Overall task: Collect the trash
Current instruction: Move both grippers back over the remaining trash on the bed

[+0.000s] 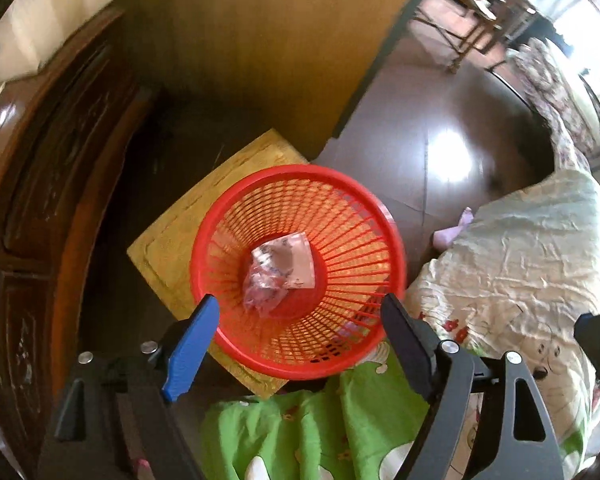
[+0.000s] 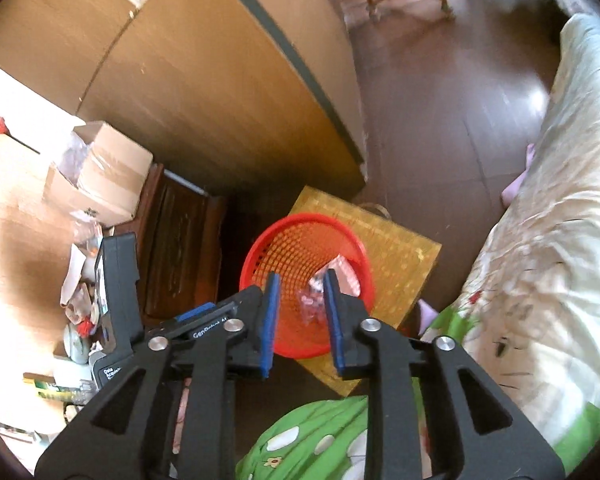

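Trash (image 1: 280,266) lies at the bottom of one red basket (image 1: 220,216), which stands on a yellow mat (image 1: 168,240) on the floor. Left tongs (image 1: 300,312) gape wide and empty above it; right tongs (image 2: 300,300) stand partly open, empty. Two pieces, a paper and a crumpled wrapper. Lowering either tongs carelessly could clip the rim and tip the light basket.
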A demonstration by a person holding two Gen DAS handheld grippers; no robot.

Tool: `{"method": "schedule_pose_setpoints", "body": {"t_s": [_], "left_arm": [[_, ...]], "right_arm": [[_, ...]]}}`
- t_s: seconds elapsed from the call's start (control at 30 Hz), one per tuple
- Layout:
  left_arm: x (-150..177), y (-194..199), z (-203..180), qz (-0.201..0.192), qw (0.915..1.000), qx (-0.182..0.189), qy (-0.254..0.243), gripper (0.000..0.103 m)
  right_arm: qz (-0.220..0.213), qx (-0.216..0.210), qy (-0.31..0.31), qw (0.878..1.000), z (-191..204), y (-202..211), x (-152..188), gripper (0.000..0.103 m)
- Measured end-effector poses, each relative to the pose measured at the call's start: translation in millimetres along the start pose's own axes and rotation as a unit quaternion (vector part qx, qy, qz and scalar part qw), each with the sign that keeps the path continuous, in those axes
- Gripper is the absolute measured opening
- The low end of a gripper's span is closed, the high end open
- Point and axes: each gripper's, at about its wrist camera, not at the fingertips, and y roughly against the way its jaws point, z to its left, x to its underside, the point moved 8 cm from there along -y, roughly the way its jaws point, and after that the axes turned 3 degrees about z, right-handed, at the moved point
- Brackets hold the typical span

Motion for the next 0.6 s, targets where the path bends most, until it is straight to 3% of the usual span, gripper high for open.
{"method": "schedule_pose_setpoints", "body": {"t_s": [0.17,0.3,0.4,0.6], "left_arm": [[7.5,28.5,-45.5,-0.041,0.997,0.011,-0.066,0.081],[20.3,49.9,-86.7,-0.069,0.9897,0.026,-0.122,0.081],[32.1,63.5,-117.5,-0.091,0.982,0.038,-0.161,0.081],[57.1,82.5,-168.4,-0.103,0.9687,0.112,-0.196,0.082]], "right_arm": [[-0.065,0.02,0.021,0.997,-12.0,52.0,-0.2,0.034],[-0.137,0.068,0.044,0.987,-36.3,105.6,4.7,0.059],[-0.168,0.094,0.037,0.981,-62.6,137.0,13.3,0.078],[-0.233,0.137,-0.013,0.963,-125.6,196.7,34.7,0.09]]}}
